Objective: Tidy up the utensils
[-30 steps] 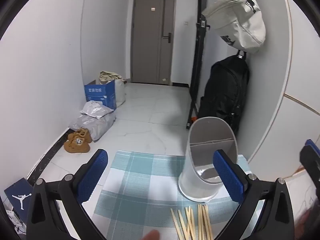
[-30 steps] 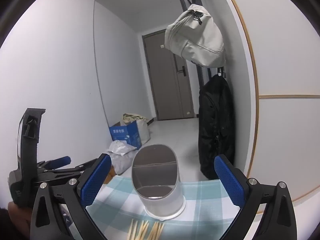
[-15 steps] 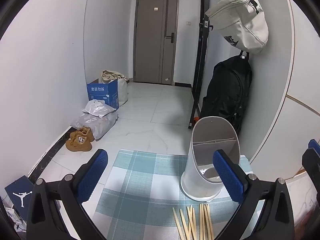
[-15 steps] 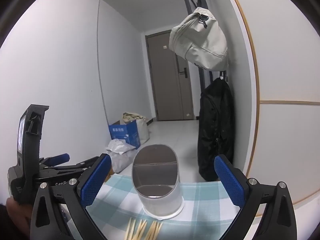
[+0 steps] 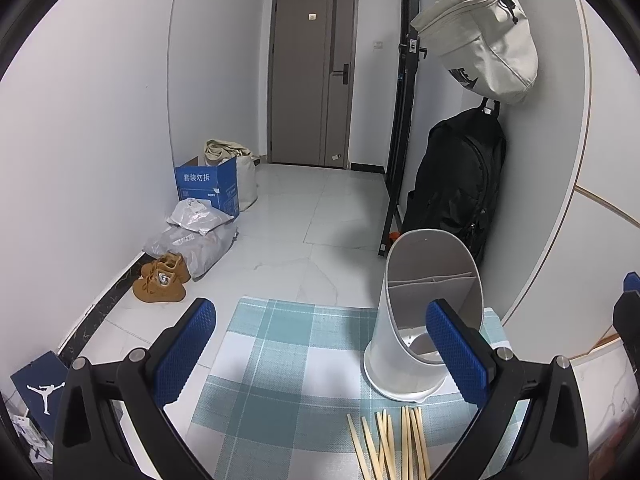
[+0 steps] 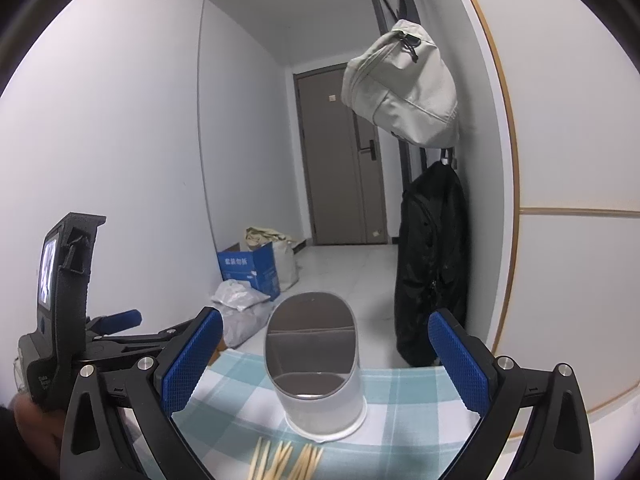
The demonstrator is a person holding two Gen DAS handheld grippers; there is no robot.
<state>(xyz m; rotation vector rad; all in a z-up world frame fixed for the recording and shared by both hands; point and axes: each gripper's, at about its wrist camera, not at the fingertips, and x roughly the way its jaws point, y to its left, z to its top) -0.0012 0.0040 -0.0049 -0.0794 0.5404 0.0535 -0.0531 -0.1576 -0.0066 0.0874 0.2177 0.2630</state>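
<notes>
A white divided utensil holder (image 5: 416, 320) stands upright on a teal checked cloth (image 5: 288, 364); it also shows in the right wrist view (image 6: 316, 376). Several wooden chopsticks (image 5: 392, 444) lie loose on the cloth just in front of it, and their tips show in the right wrist view (image 6: 288, 460). My left gripper (image 5: 320, 356) is open and empty, held above the cloth, left of the holder. My right gripper (image 6: 324, 364) is open and empty, facing the holder from the front. The left gripper's body (image 6: 76, 320) shows at the left of the right wrist view.
The cloth's far edge (image 5: 304, 304) marks the table's end, with tiled floor beyond. A black backpack (image 5: 456, 188) and a white bag (image 5: 480, 40) hang on the right wall. A blue box (image 5: 208, 188), plastic bags and brown shoes (image 5: 160, 284) lie by the left wall.
Both grippers have risen and tilted up slightly, so the holder and chopsticks sit lower in view. Both stay open. A fingertip at the bottom of the left view is gone.
</notes>
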